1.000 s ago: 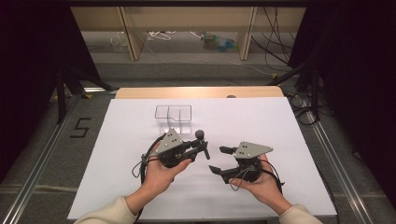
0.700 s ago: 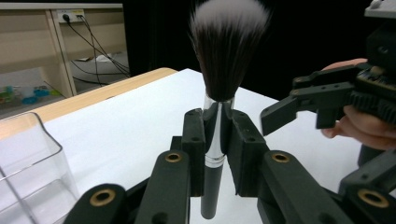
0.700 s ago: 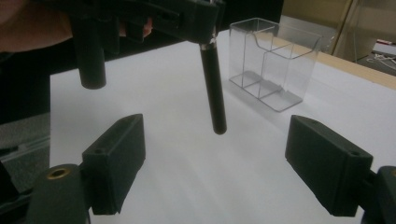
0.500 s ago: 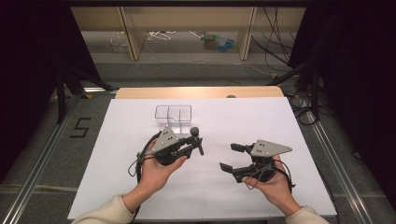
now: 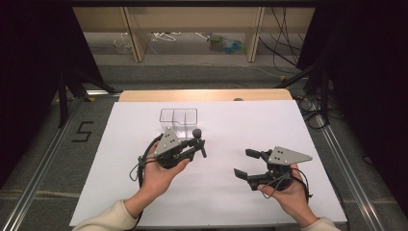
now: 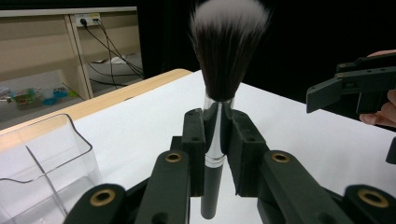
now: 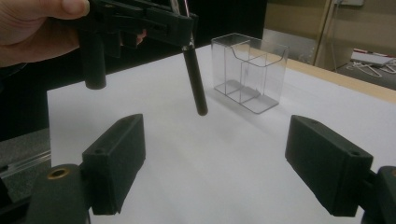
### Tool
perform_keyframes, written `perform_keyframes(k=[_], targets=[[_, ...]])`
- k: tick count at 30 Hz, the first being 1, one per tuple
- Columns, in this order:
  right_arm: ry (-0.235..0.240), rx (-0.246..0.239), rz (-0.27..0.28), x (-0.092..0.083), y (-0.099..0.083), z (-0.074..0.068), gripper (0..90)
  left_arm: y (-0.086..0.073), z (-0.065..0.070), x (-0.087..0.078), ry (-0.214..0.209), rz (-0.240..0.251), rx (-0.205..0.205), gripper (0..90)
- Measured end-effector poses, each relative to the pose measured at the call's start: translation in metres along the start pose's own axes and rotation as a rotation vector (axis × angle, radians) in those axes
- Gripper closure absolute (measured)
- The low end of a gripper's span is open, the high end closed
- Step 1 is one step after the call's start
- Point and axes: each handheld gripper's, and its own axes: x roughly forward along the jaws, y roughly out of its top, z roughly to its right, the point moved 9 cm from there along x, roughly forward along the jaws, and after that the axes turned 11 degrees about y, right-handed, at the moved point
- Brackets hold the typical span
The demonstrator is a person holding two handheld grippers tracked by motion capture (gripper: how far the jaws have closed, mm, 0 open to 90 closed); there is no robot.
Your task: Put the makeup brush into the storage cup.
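Note:
A makeup brush [image 6: 229,51] with dark, white-tipped bristles, a silver ferrule and a black handle stands bristles-up in my left gripper [image 6: 218,126], which is shut on its ferrule. From above, the left gripper [image 5: 195,143] is just in front of the clear plastic organizer [image 5: 179,118], with the brush [image 5: 196,132] tilted over the table. My right gripper [image 5: 244,162] is off to the right, a hand's width from the brush; its jaws have just opened a little wider and nothing is between them. From the right gripper [image 7: 224,158], the brush handle [image 7: 196,79] hangs above the white table.
The white table top [image 5: 120,183] ends in a wooden strip [image 5: 202,95] at the back. The organizer [image 7: 250,70] has several open compartments and looks unfilled. Shelves with cables stand beyond the table, and metal rails run along both sides.
The right gripper has drawn away to the right from the left gripper and stands slightly wider. The left gripper with the brush has barely shifted.

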Motion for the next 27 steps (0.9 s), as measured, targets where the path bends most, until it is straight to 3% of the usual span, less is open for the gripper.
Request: perform_keyframes(k=[9, 10, 11, 13, 17, 24, 26, 27], targets=[[-0.008, 0.003, 0.029, -0.004, 0.0, 0.001, 19.6, 0.002, -0.006, -0.002, 0.02, 0.004, -0.003, 77.7], [-0.026, 0.011, -0.008, -0.009, -0.002, 0.001, 19.6, 0.003, -0.008, -0.002, 0.021, 0.004, 0.003, 77.7], [-0.015, -0.001, 0.034, -0.007, 0.0, 0.002, 19.5, 0.003, -0.008, -0.002, 0.022, 0.005, 0.002, 77.7], [-0.018, 0.024, 0.011, -0.01, -0.003, 0.001, 19.4, 0.003, -0.009, -0.002, 0.026, 0.005, -0.003, 77.7], [-0.024, 0.011, 0.041, -0.013, -0.001, 0.003, 19.2, 0.004, -0.01, -0.002, 0.03, 0.007, 0.005, 77.7], [-0.038, 0.019, 0.036, -0.015, -0.002, 0.003, 18.7, 0.006, -0.014, -0.003, 0.037, 0.006, 0.007, 77.7], [-0.029, 0.041, 0.015, -0.016, -0.004, 0.001, 18.6, 0.006, -0.015, -0.003, 0.039, 0.004, 0.008, 77.7], [-0.023, 0.019, 0.042, -0.014, -0.001, 0.002, 18.5, 0.006, -0.015, -0.002, 0.04, 0.003, 0.007, 77.7]])
